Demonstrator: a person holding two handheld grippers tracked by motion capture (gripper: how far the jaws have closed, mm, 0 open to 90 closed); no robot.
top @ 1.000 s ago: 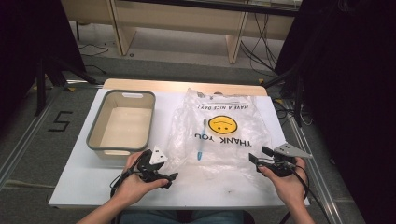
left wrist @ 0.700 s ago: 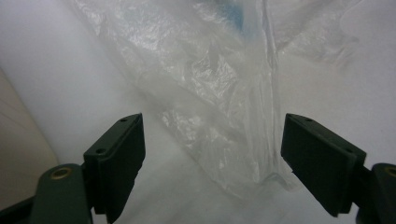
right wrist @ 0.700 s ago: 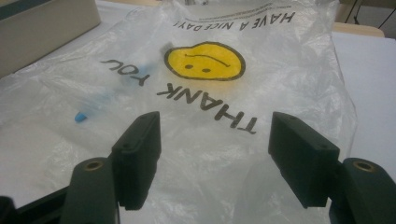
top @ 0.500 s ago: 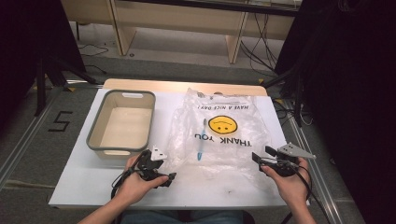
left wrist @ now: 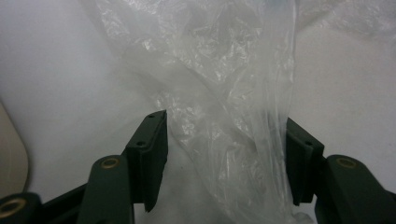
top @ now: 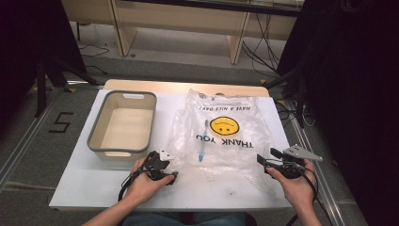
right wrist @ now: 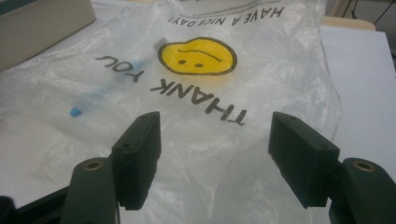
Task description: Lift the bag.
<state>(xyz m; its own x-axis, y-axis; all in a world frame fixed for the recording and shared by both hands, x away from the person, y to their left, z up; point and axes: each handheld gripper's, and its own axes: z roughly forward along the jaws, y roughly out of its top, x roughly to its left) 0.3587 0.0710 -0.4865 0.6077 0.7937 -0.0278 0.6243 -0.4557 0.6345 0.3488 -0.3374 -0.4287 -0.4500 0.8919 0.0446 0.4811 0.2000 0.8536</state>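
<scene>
Left tool (left wrist: pixel 224 163): jaws wide apart, crumpled plastic bag (left wrist: pixel 219 93) edge between them, ungripped. Right tool (right wrist: pixel 215 163): jaws wide, bag just ahead, nothing held.

Clear plastic bag (top: pixel 225 134), smiley face, "THANK YOU" print, flat crumpled on white table; blue-white toothbrush (top: pixel 203 141) inside, lengthwise.
</scene>
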